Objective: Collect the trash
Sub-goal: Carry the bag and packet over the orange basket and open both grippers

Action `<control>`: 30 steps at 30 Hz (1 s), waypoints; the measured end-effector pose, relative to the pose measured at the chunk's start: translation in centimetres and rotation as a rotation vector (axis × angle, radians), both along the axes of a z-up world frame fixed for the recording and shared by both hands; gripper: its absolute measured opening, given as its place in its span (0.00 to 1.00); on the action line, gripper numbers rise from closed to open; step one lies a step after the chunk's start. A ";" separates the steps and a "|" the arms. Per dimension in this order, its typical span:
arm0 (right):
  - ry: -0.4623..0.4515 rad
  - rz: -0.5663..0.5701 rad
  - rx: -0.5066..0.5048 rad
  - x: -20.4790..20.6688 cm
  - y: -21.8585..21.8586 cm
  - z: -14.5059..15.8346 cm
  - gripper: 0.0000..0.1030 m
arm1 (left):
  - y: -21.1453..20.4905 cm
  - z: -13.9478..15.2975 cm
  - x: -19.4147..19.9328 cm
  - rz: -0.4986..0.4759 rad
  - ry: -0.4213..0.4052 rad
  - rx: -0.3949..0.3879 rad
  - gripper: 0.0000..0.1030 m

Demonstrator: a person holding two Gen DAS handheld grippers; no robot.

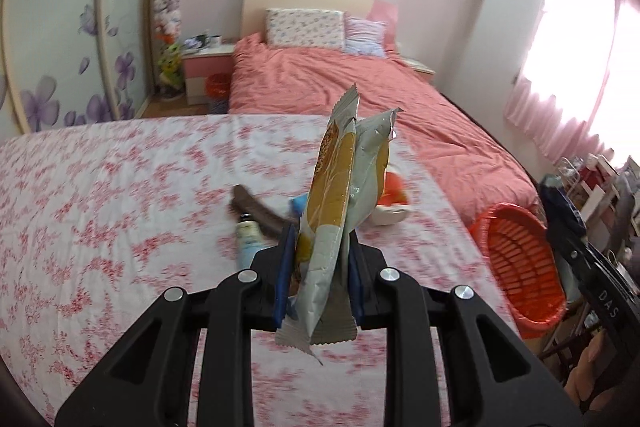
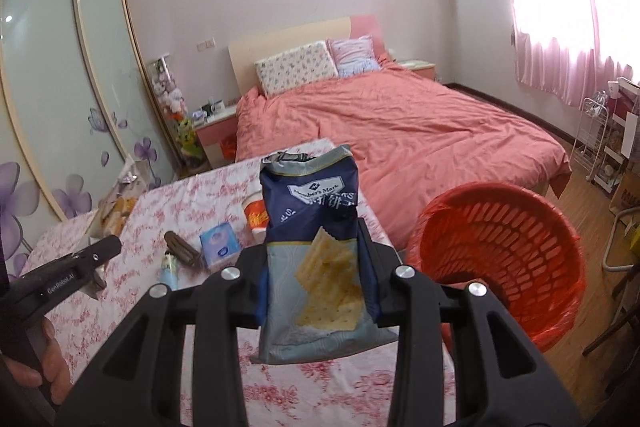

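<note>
Left hand-held gripper (image 1: pixel 318 267) is pinching a yellow-and-grey wrapper (image 1: pixel 332 211) upright between its pads, lifted clear of the bench (image 1: pixel 100 187) with the floral cloth. Right hand-held gripper (image 2: pixel 316 267) is pinching a blue cracker bag (image 2: pixel 316 247), also off the bench, just beside the red basket (image 2: pixel 520 247) that sits off the bench's right edge. Still lying mid-bench near the far edge: brown wrapper (image 2: pixel 182 249), small bottle (image 2: pixel 168 269), blue tissue pack (image 2: pixel 219 245), red-and-white cup (image 2: pixel 256 217).
</note>
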State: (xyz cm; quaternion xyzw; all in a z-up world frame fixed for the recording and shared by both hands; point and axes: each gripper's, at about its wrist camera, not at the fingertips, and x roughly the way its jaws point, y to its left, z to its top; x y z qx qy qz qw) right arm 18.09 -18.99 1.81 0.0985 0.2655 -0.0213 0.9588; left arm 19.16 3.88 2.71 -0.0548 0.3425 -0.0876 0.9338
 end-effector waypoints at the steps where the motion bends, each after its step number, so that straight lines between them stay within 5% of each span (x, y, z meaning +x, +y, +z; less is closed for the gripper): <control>1: -0.006 -0.005 -0.001 -0.2 -0.3 0.2 0.35 | -0.6 0.1 -0.1 -0.010 -0.004 0.001 0.24; 30: -0.034 -0.226 0.063 -2.7 -13.9 -1.1 0.35 | -17.7 -1.1 -0.1 -0.336 0.032 0.012 0.24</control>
